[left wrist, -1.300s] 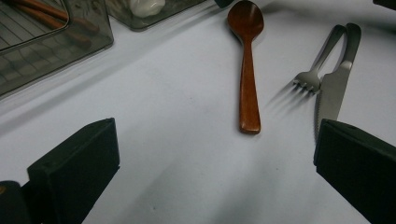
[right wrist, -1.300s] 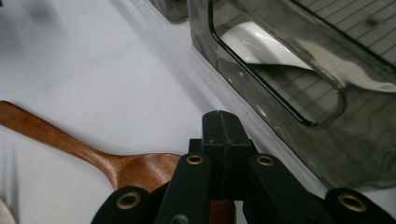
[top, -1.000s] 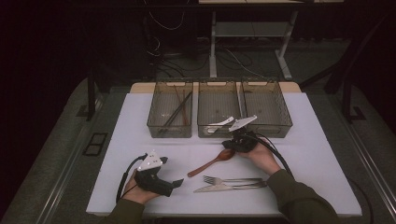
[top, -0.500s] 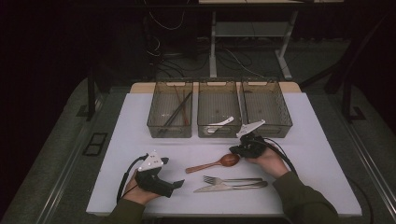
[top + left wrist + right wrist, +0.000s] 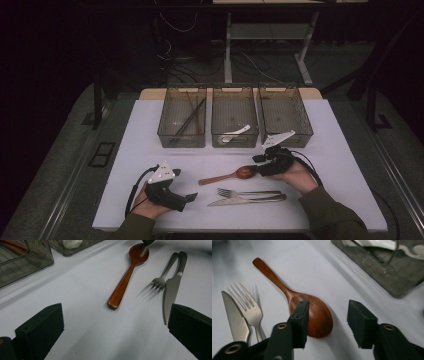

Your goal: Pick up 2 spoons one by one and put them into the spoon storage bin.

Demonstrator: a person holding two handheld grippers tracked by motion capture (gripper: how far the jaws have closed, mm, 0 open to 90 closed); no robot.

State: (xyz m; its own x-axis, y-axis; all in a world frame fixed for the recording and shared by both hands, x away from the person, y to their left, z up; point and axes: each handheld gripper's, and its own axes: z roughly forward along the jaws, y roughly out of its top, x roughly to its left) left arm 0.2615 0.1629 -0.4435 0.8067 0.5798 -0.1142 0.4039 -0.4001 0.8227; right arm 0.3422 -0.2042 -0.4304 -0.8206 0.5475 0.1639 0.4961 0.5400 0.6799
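A brown wooden spoon [image 5: 227, 176] lies on the white table [image 5: 150, 150], its bowl pointing right. My right gripper [image 5: 260, 162] sits at that bowl; its jaws have just been opening. In the right gripper view the spoon [image 5: 317, 315] rests on the table between and under the parted jaws of the right gripper [image 5: 329, 305], and no pad presses on it. My left gripper [image 5: 192, 196] rests near the front left, open with nothing between its jaws [image 5: 116, 308]. A steel fork [image 5: 245, 193] and knife [image 5: 245, 200] lie side by side in front of the spoon.
Three translucent bins stand in a row at the back: the left bin [image 5: 162, 135] holds chopsticks [image 5: 190, 117], the middle bin [image 5: 215, 137] a white spoon [image 5: 236, 133], and the right bin [image 5: 307, 135] stands beside them. A cable trails from each gripper. Dark floor surrounds the table.
The right gripper moved right with the spoon's bowl end, laid the spoon flat and opened its jaws off it. The left gripper stayed still.
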